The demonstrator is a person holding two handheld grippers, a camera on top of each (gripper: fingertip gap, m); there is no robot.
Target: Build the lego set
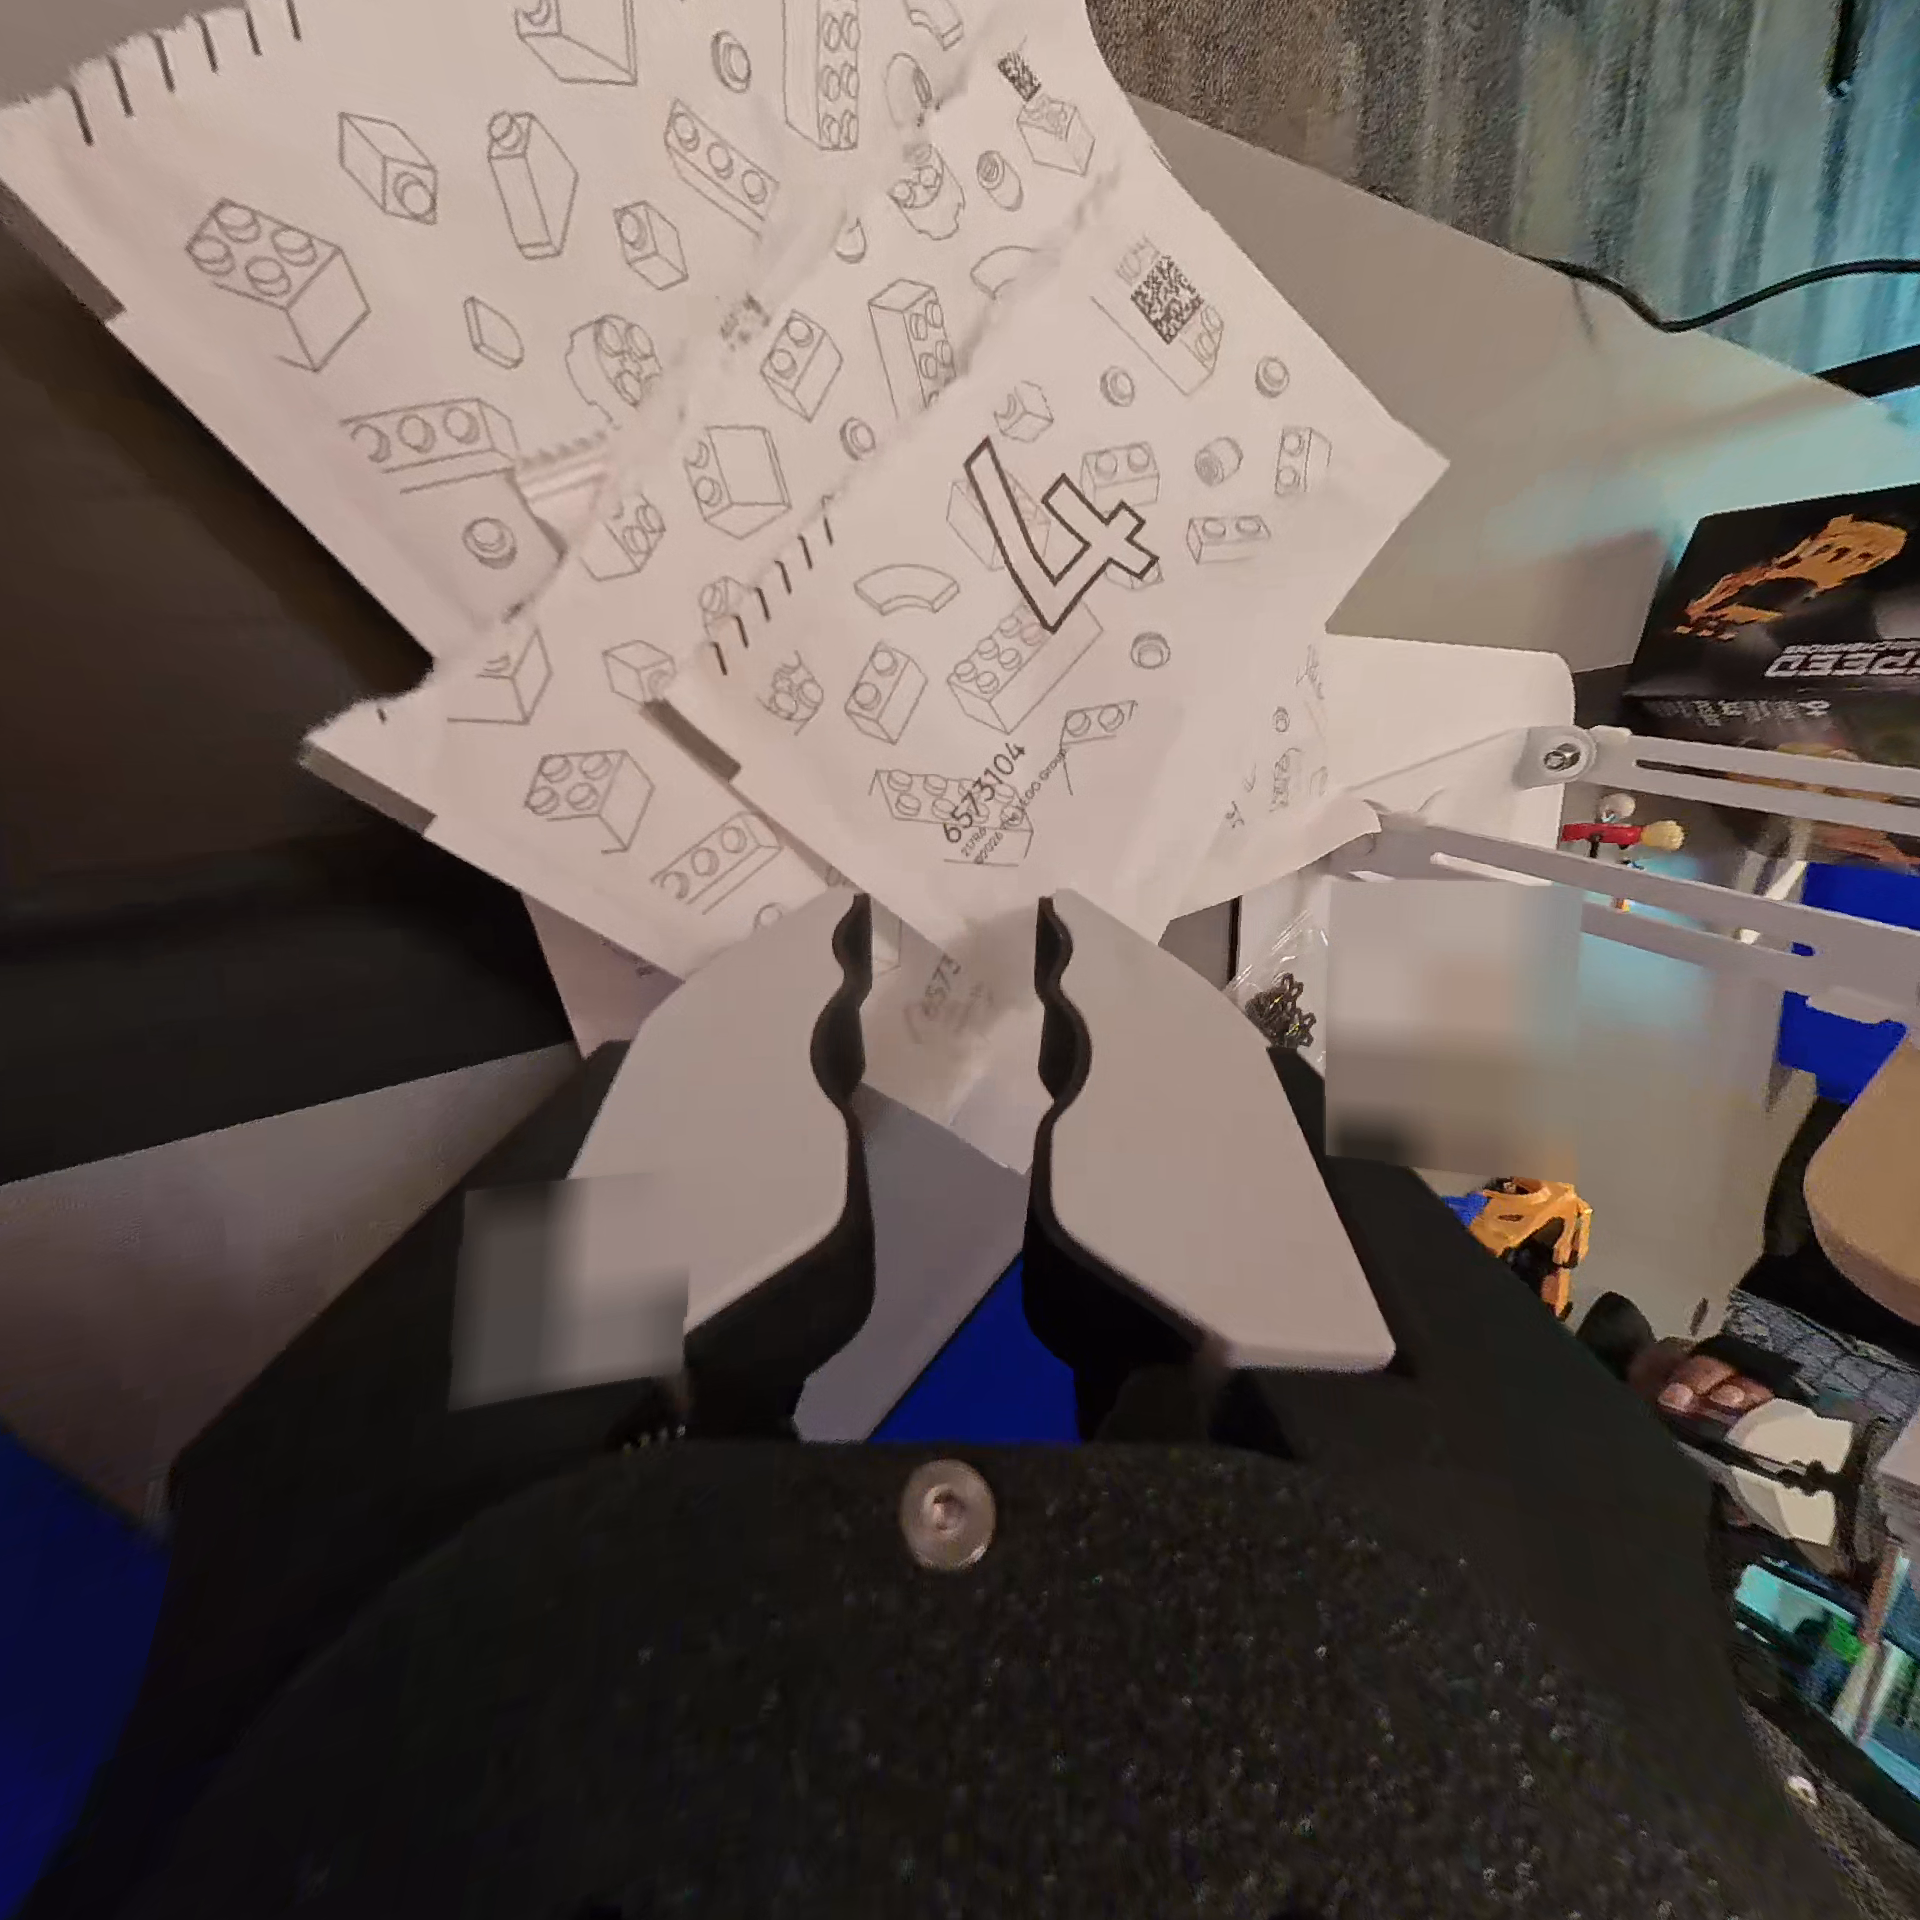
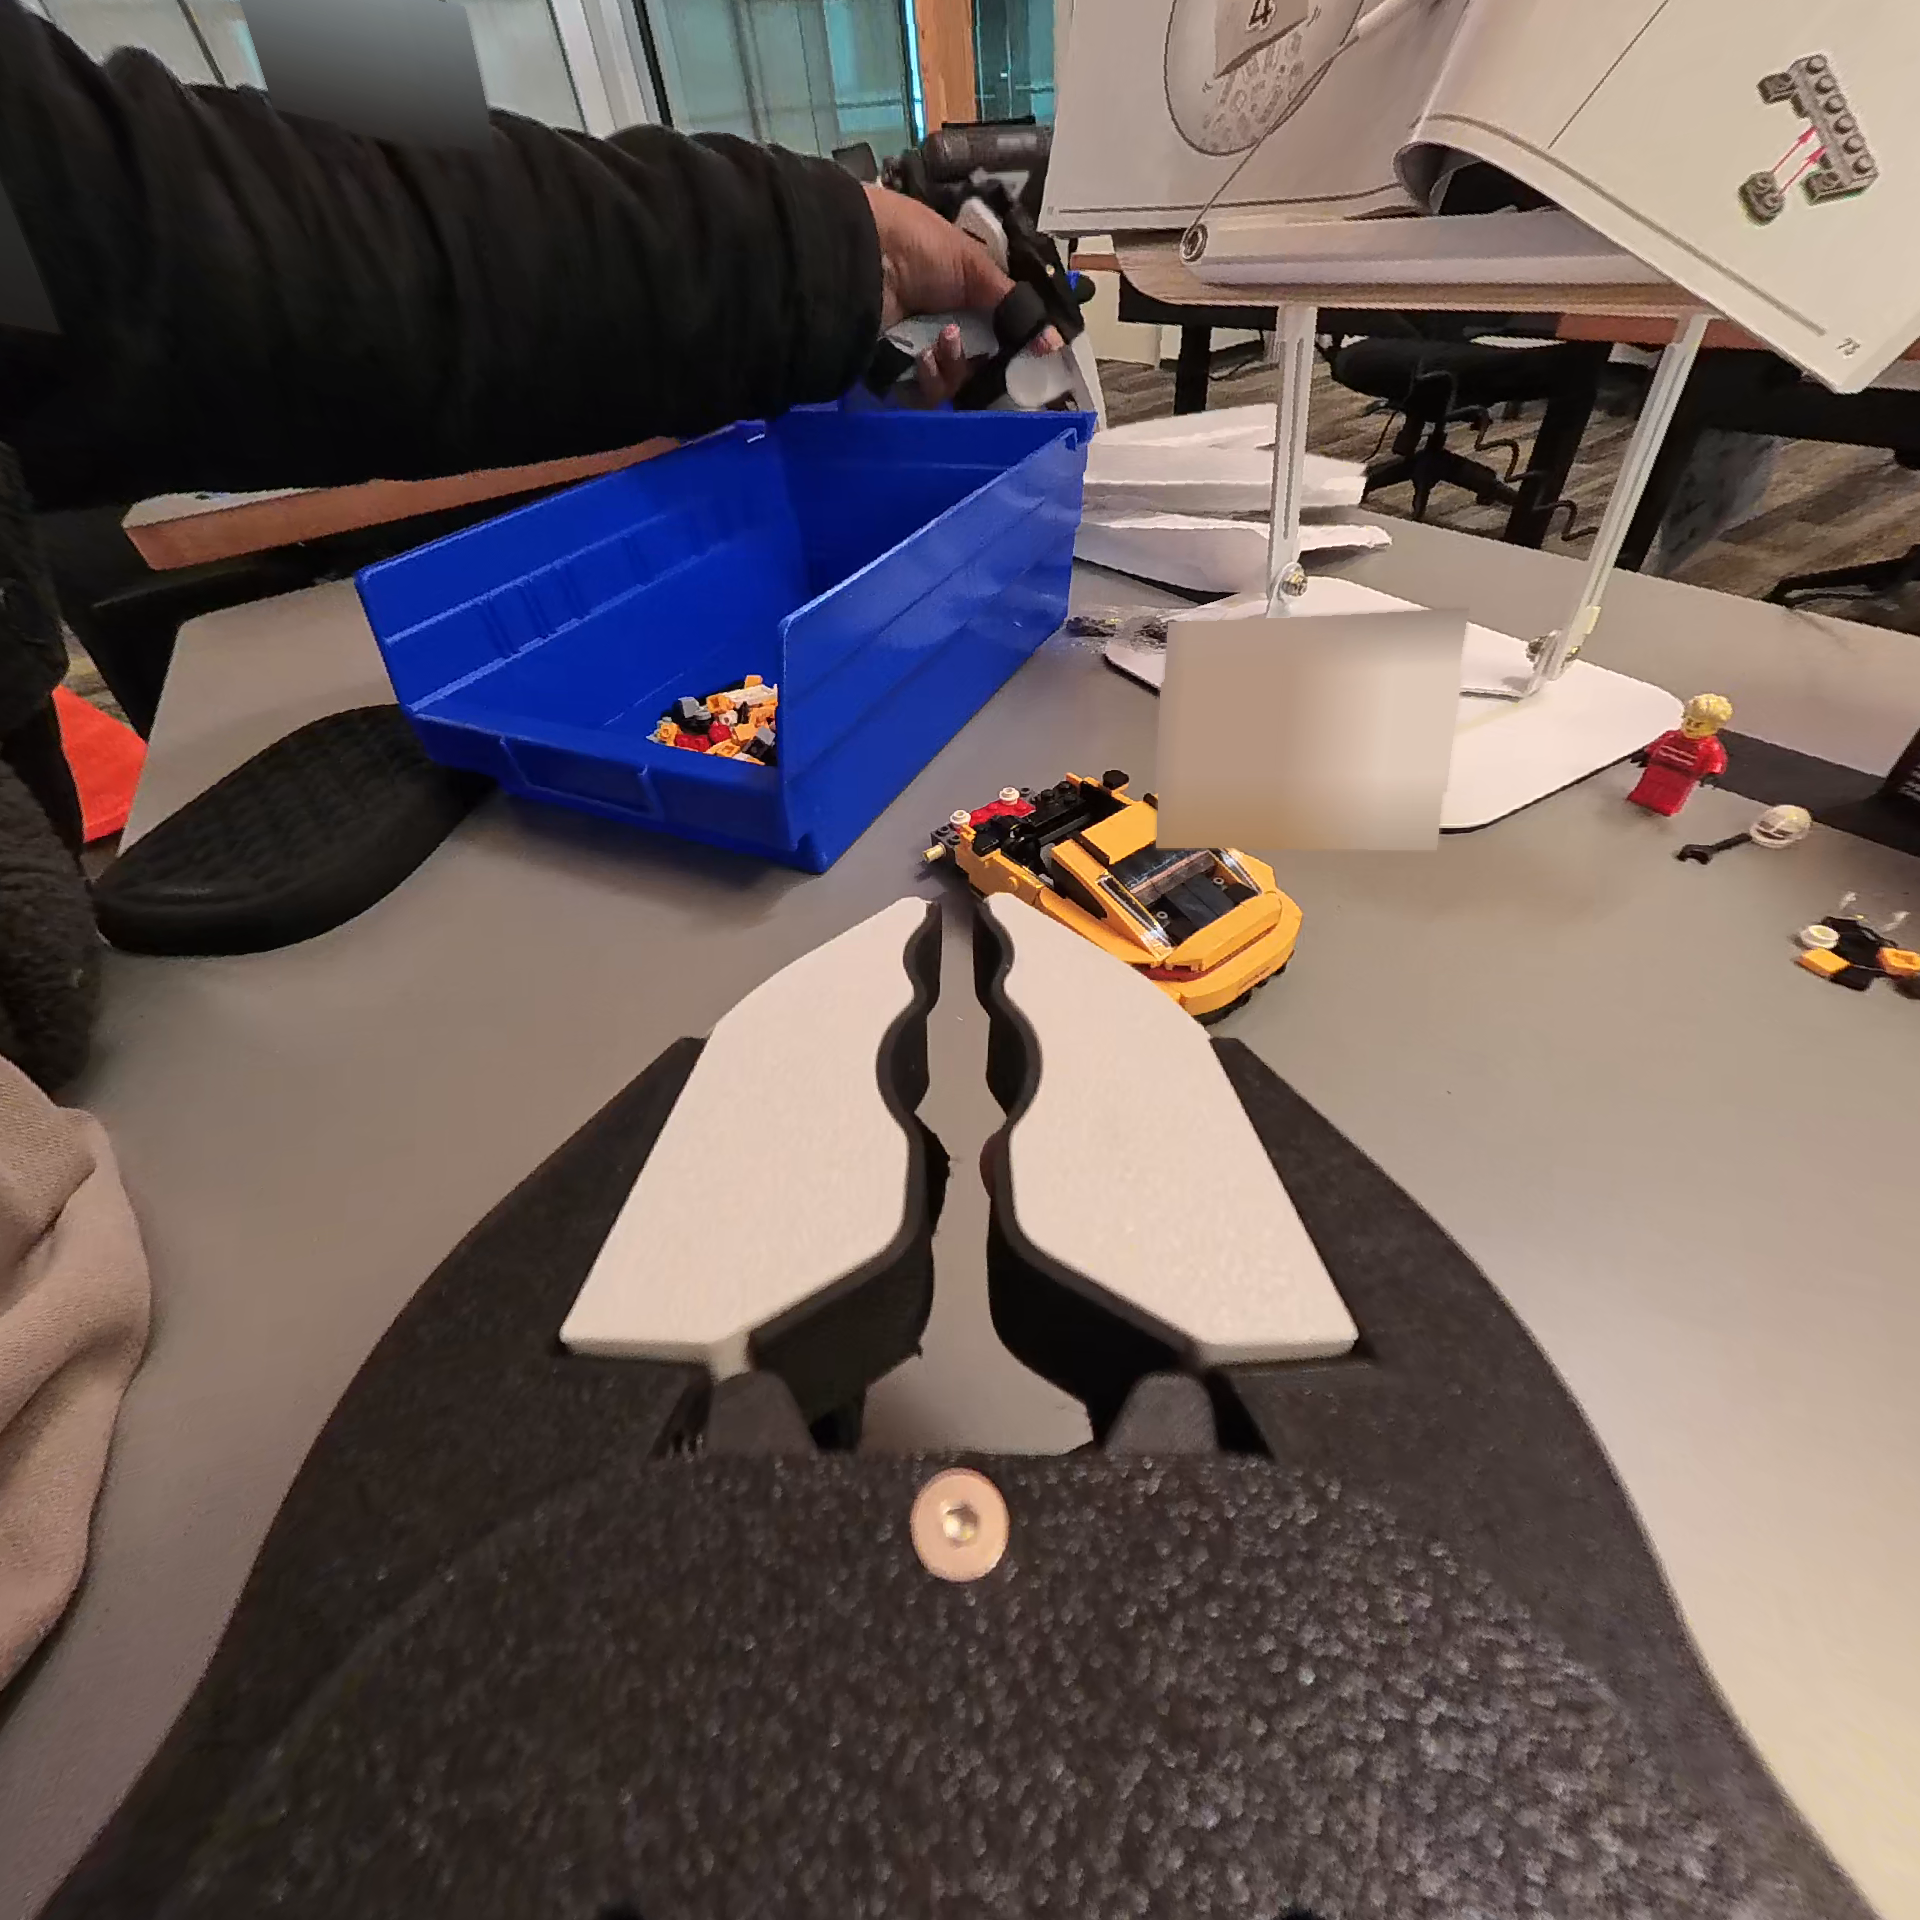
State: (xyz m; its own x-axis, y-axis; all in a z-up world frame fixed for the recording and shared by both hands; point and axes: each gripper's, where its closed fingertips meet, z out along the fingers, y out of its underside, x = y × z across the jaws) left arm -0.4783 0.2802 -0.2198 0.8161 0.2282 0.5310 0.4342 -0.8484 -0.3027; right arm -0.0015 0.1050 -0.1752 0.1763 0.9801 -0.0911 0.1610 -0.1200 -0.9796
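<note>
My left gripper (image 1: 948, 914) stands with a clear gap between its fingers, and white paper bags (image 1: 748, 416) printed with brick outlines lie right at and beyond the fingertips; paper shows in the gap, but I cannot tell whether the fingers press on it. Only this view shows the bags close up. Behind them to the right stands a dark set box (image 1: 1787, 623), and low on the right a sliver of the yellow car (image 1: 1538, 1236).

My right gripper (image 2: 958, 914) hovers above the grey table (image 2: 1507, 1195), fingers nearly together with a thin slit between them and nothing in it. Just past the tips, slightly right, sits the partly built yellow car (image 2: 1143, 883), seen whole only here. Ahead to the left is the blue bin (image 2: 935, 623) with a small heap of loose bricks (image 2: 722, 722) in one corner. My left hand (image 2: 935, 275) holds the other gripper above the bin's far edge. Farther right, a white stand (image 2: 1558, 727) props the open instruction booklet (image 2: 1558, 114), with a red minifigure (image 2: 1678, 758) beside its base and small loose parts (image 2: 1855, 951) at the far right.
</note>
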